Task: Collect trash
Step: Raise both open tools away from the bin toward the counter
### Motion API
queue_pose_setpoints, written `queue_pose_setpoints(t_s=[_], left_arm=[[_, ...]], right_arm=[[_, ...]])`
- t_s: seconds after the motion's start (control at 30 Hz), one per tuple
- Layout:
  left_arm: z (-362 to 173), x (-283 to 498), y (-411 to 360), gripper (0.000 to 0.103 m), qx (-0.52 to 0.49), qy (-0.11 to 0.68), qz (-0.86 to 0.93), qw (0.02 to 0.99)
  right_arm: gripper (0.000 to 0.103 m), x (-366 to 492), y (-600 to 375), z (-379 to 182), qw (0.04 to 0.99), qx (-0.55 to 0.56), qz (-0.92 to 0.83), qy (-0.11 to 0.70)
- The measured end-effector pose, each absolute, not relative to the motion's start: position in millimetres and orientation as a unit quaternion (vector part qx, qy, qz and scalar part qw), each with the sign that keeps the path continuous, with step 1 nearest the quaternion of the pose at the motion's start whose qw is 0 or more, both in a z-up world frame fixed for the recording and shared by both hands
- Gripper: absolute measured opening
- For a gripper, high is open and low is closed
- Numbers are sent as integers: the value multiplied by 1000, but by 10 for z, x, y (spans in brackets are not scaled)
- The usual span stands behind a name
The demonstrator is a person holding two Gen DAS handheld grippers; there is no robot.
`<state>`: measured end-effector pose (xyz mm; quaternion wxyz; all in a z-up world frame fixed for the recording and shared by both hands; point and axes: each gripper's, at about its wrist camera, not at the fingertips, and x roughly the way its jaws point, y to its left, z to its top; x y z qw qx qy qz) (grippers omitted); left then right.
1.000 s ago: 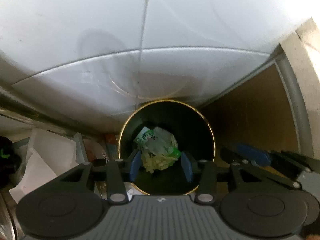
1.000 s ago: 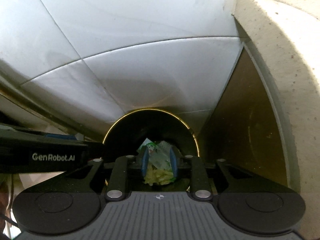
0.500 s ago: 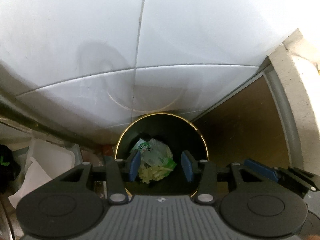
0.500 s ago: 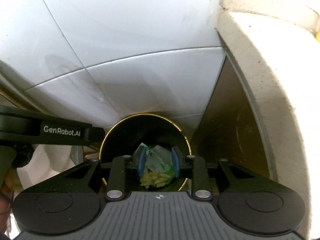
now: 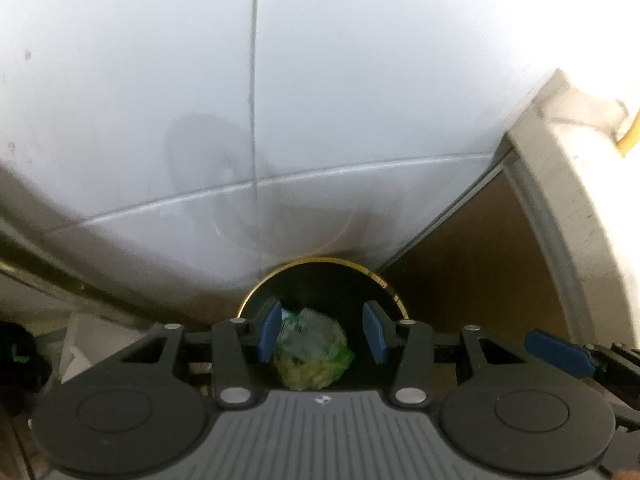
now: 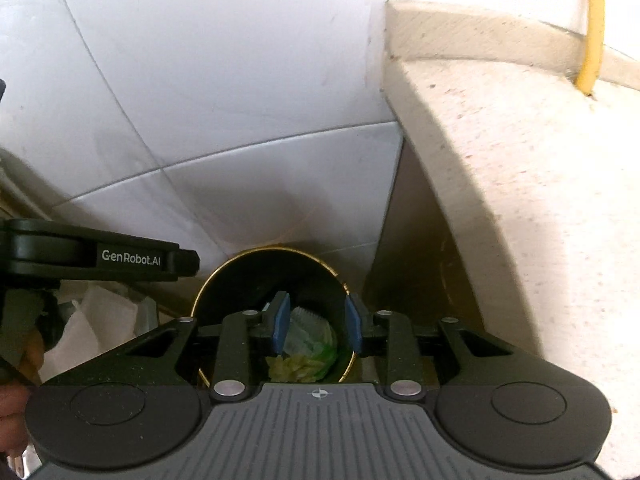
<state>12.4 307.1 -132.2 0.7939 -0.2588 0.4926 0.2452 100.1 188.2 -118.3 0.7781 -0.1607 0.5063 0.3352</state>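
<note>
A black trash bin with a gold rim (image 5: pixel 394 296) (image 6: pixel 208 288) stands in the floor corner below both grippers. Crumpled green and yellow wrappers (image 5: pixel 312 354) (image 6: pixel 306 350) lie inside it. My left gripper (image 5: pixel 322 332) is open and empty above the bin mouth. My right gripper (image 6: pixel 318 326) is open and empty, also above the bin. The left gripper's body shows at the left of the right wrist view (image 6: pixel 96 258), and a blue pad of the right gripper shows at the right of the left wrist view (image 5: pixel 558 354).
White wall tiles (image 5: pixel 320 100) rise behind the bin. A pale stone ledge (image 6: pixel 520 180) with a brown panel (image 5: pixel 480 264) under it stands on the right, with a yellow cable (image 6: pixel 592 24) on it. White paper or bags (image 6: pixel 96 324) lie left of the bin.
Both grippers have risen and pulled back from the bin, which looks smaller and lower in view. The right gripper's jaws have opened wider. The wrappers stay in the bin.
</note>
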Motion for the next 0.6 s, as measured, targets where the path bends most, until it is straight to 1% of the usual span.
queue_pose_setpoints(t_s=[0.23, 0.33, 0.6], left_arm=[[-1170, 63, 3099, 39, -280, 449, 228, 817], [-1109, 45, 3080, 39, -277, 435, 222, 827], [-963, 41, 2932, 40, -257, 405, 201, 854]], right_arm=[[40, 995, 1742, -914, 793, -147, 337, 485], [43, 972, 1678, -780, 802, -143, 337, 473], [44, 939, 1459, -482, 818, -134, 334, 448]])
